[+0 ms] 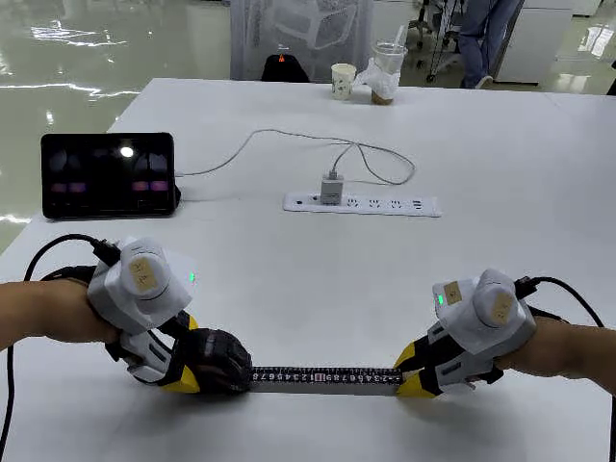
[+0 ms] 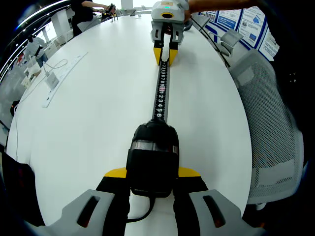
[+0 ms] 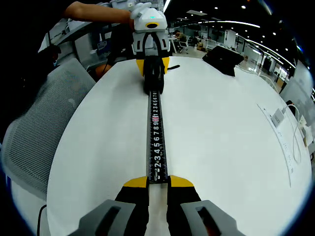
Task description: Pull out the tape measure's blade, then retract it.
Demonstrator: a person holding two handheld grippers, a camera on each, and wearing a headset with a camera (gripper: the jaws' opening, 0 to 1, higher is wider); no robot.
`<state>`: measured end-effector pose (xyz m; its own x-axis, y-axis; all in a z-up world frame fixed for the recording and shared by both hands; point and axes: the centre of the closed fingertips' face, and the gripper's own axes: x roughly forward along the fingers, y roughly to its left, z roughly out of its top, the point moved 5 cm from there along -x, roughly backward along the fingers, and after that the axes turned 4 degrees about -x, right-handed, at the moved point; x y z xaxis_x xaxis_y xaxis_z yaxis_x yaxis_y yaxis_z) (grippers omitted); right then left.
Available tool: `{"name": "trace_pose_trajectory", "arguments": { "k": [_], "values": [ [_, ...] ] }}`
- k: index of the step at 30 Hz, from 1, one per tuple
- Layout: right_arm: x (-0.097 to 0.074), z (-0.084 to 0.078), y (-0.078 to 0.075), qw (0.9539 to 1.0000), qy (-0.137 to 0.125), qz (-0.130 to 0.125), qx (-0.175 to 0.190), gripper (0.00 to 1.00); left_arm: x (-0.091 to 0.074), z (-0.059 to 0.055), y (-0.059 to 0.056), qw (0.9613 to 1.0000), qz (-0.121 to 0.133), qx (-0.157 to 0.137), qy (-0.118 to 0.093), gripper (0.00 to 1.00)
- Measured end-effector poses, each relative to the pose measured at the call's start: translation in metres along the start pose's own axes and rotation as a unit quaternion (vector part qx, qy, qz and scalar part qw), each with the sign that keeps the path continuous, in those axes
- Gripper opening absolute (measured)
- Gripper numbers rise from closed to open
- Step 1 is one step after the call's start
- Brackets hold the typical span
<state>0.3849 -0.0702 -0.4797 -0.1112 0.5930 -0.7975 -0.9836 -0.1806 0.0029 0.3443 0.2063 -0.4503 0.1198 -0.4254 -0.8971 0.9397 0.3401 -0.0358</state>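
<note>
The tape (image 2: 152, 157) is sitting at the near side of the counter (image 1: 385, 279), and my left claw (image 1: 192, 373) is holding its black case tight, one jaw pressing on each side. The blade (image 3: 156, 142) is running straight out of the case, numbers up, low along the counter toward my right claw (image 3: 157, 183). That claw is pinching the blade's end, its jaws nearly together with just the strip between them. The two claws are facing each other, well apart. Farther back, a power strip (image 1: 363, 203) is lying mid-counter with a charger (image 1: 331, 186) plugged in, a dark tablet (image 1: 108, 174) is standing to the left, and cups (image 1: 343, 81) are sitting at the far edge
</note>
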Motion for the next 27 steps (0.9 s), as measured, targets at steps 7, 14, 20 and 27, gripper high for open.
{"name": "trace_pose_trajectory", "arguments": {
  "k": [7, 14, 20, 27],
  "values": [
    [-0.005, -0.007, 0.001, 1.0000, 0.006, -0.003, 0.003, 0.09, 0.000, 0.000, 0.000, 1.0000, 0.000, 0.000, 0.001, 0.28],
    [-0.011, -0.013, 0.002, 0.9999, 0.011, -0.004, 0.008, 0.09, 0.001, 0.000, 0.000, 1.0000, -0.001, -0.001, 0.001, 0.28],
    [-0.014, -0.017, 0.003, 0.9998, 0.014, -0.006, 0.012, 0.09, 0.001, 0.000, 0.000, 1.0000, -0.001, -0.001, 0.001, 0.28],
    [-0.019, -0.023, 0.004, 0.9997, 0.019, -0.008, 0.013, 0.09, 0.001, 0.000, 0.000, 1.0000, 0.000, 0.000, 0.002, 0.28]
  ]
}}
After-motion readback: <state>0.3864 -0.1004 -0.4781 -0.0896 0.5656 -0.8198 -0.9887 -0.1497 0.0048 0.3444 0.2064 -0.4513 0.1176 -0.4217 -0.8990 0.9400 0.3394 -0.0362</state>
